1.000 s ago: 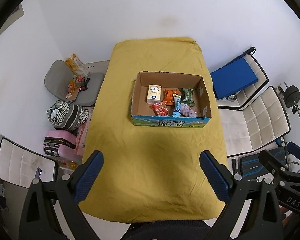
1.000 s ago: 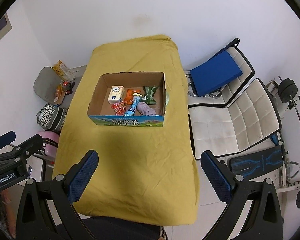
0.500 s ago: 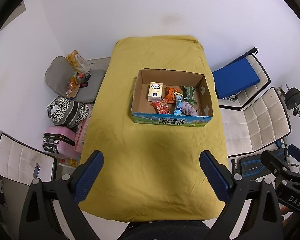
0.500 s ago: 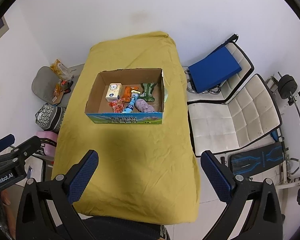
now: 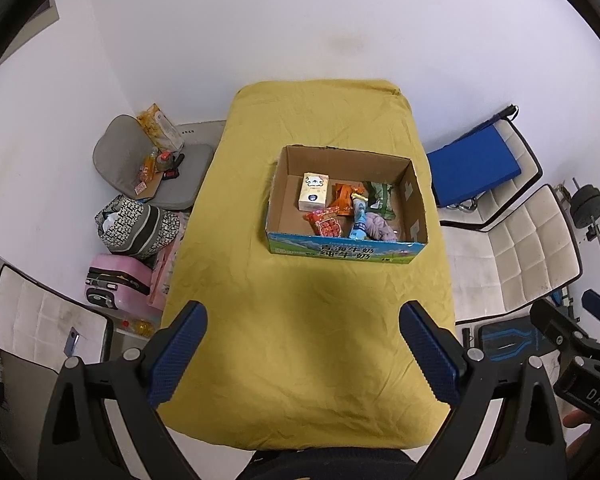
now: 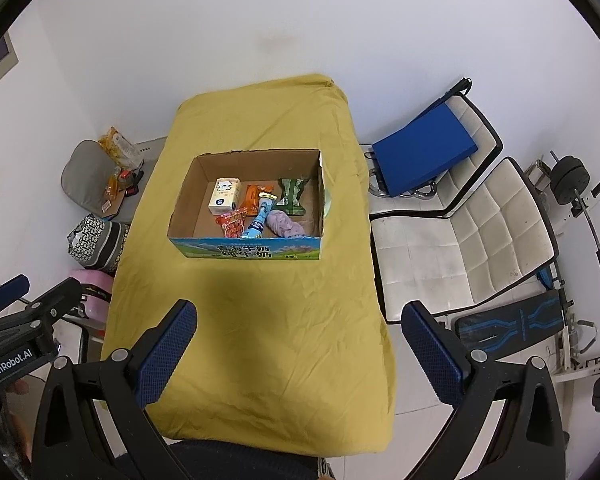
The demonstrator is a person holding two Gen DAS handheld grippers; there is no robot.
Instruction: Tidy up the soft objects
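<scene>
Left wrist: left tool (image 5: 302, 350) held wide open, empty, high above the desk (image 5: 308, 320).
Cardboard box (image 5: 346, 246): mid-desk, soft objects (image 5: 374, 226) already inside.
Right wrist: right tool (image 6: 298, 350) spread open, nothing gripped.
Change: box seen slightly smaller than 1 s ago; both tools judged backing off, sorting likely finished.

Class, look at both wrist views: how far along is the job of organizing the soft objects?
Done: nothing visibly; the packets, tissue pack and purple cloth lie mixed in the cardboard box on the yellow cover. In hand: nothing; left gripper and right gripper are open and empty. Left: all the sorting.
</scene>
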